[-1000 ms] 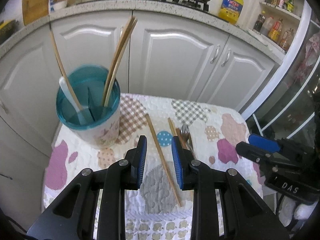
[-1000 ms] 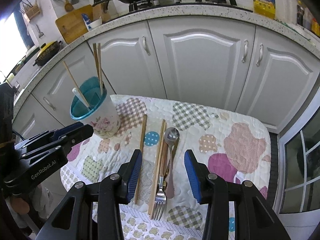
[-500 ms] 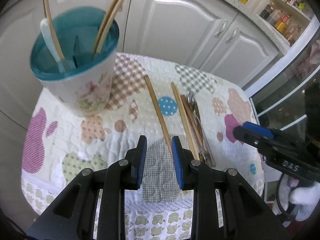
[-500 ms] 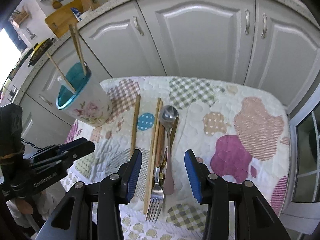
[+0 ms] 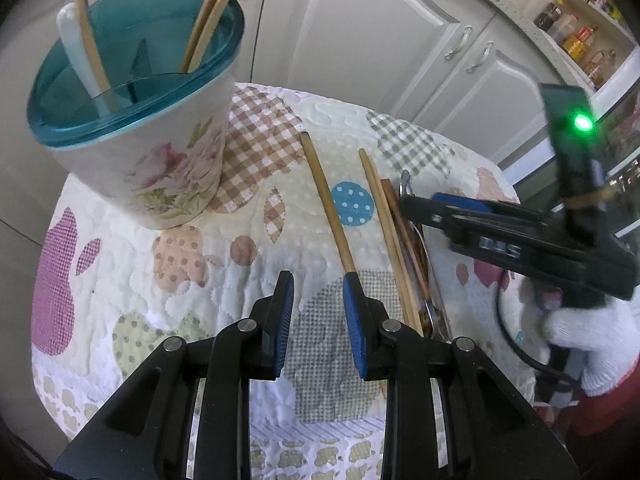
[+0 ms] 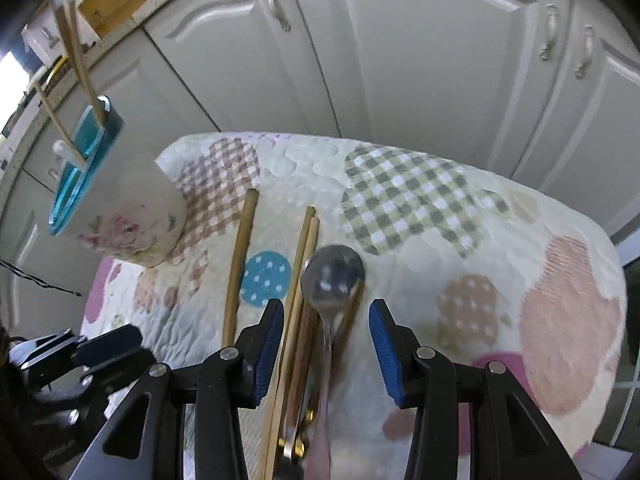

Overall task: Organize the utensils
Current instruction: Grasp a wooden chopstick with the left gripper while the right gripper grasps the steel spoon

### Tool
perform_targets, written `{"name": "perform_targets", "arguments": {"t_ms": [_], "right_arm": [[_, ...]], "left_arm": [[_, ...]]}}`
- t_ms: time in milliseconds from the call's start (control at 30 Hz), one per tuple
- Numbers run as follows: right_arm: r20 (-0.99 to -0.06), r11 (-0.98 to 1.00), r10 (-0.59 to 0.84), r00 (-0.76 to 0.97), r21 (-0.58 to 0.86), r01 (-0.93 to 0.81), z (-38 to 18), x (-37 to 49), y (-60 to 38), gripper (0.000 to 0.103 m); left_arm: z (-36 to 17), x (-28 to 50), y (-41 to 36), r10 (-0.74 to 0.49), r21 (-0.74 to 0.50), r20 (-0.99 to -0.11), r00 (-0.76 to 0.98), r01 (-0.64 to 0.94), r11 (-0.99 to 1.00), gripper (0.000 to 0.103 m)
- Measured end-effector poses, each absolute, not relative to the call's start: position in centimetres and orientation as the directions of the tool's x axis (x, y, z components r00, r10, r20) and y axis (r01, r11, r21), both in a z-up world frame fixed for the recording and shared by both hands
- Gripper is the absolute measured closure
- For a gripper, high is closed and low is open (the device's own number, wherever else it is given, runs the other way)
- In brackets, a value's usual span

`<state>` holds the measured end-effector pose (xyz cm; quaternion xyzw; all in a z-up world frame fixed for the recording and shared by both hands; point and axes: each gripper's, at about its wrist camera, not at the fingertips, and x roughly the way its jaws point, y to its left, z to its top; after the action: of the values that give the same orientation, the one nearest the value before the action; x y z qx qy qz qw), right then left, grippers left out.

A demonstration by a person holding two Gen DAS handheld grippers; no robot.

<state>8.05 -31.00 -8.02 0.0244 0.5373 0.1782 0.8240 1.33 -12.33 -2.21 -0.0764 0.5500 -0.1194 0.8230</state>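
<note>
Lying on the quilted tabletop (image 6: 500,216): one spoon (image 6: 332,276), roughly four chopsticks (image 6: 240,264). Holder cup (image 5: 152,152) contains three more. Left gripper (image 5: 318,312) and right gripper (image 6: 326,340) jaws apart, empty.

left gripper (image 5: 318,312): black frame, silver round screws at the joints
left fingers (image 5: 354,320): blue ribbed pads
right gripper (image 6: 326,344): black frame, blue pads on the fingers, silver screws
right gripper body (image 5: 520,240): white lettering, green light, black cable
hand (image 5: 588,344): white knit glove
</note>
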Motion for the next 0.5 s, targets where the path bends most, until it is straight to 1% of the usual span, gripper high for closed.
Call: {"name": "perform_targets", "arguments": {"t_ms": [100, 200, 500], "right_arm": [[-0.899, 0.952, 0.254, 0.356, 0.167, -0.257, -9.2, 9.4, -30.4, 0.060], [-0.897, 0.953, 0.255, 0.360, 0.171, -0.250, -9.6, 9.9, -31.0, 0.061], [-0.923, 0.983, 0.150, 0.355, 0.098, -0.158, -9.2, 8.7, -36.5, 0.060]], "left_arm": [[-2.5, 1.8, -12.6, -0.285, -0.261, -0.890, 0.357, 0.115, 0.958, 0.079], [-3.0, 2.5, -13.0, -0.288, -0.263, -0.892, 0.348, 0.118, 0.957, 0.079], [-4.0, 4.4, -14.5, -0.295, -0.267, -0.897, 0.330, 0.129, 0.955, 0.079]]}}
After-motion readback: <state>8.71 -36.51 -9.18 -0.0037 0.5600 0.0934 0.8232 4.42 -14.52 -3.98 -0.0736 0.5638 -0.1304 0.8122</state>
